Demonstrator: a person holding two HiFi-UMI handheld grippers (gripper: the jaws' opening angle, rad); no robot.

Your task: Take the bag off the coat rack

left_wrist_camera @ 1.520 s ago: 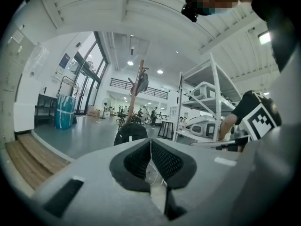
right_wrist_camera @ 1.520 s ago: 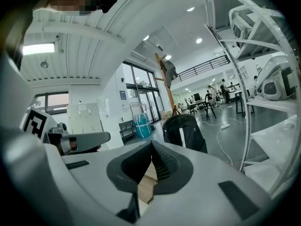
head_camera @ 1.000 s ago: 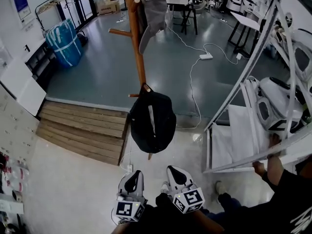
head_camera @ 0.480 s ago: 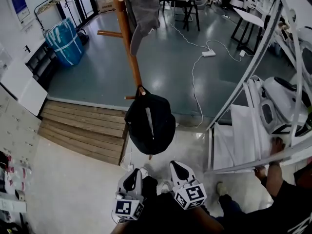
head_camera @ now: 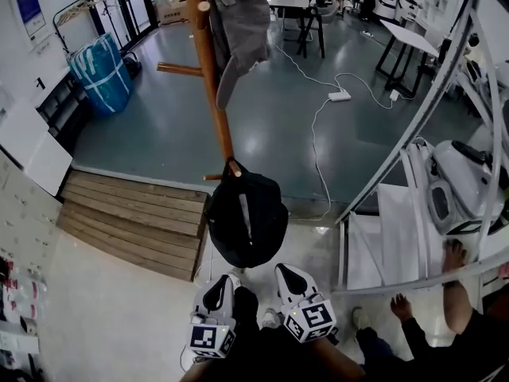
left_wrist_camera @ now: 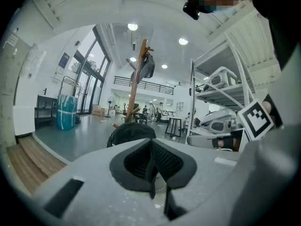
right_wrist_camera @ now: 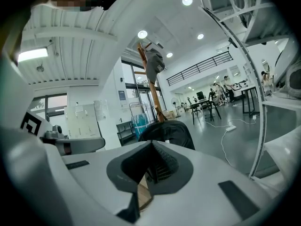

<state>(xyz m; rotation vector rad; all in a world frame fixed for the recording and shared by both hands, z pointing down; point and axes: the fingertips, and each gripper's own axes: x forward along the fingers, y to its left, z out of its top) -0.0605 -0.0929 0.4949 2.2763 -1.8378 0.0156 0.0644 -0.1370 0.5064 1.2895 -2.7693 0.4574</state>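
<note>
A black bag [head_camera: 247,220] hangs by its top loop from a low peg of the wooden coat rack [head_camera: 211,78], in the middle of the head view. A grey cap [head_camera: 238,24] hangs from a higher peg. My left gripper [head_camera: 218,286] and right gripper [head_camera: 288,277] are side by side at the bottom of that view, just short of the bag and apart from it. Both are shut with nothing between the jaws. The bag [left_wrist_camera: 130,133] shows straight ahead in the left gripper view, and the bag [right_wrist_camera: 165,132] is just beyond the jaws in the right gripper view.
A wooden ramp [head_camera: 134,217] lies left of the rack's foot. A metal shelving unit [head_camera: 421,189] with white machines stands at the right, and a person's hand [head_camera: 455,253] rests on it. A white power cable [head_camera: 318,134] runs over the grey floor behind the rack. A blue wrapped bundle [head_camera: 99,72] stands at the back left.
Both grippers have drawn nearer to the bag, and the view has shifted forward. The bag hangs as before on its peg. The person's hands at the shelf have moved slightly.
</note>
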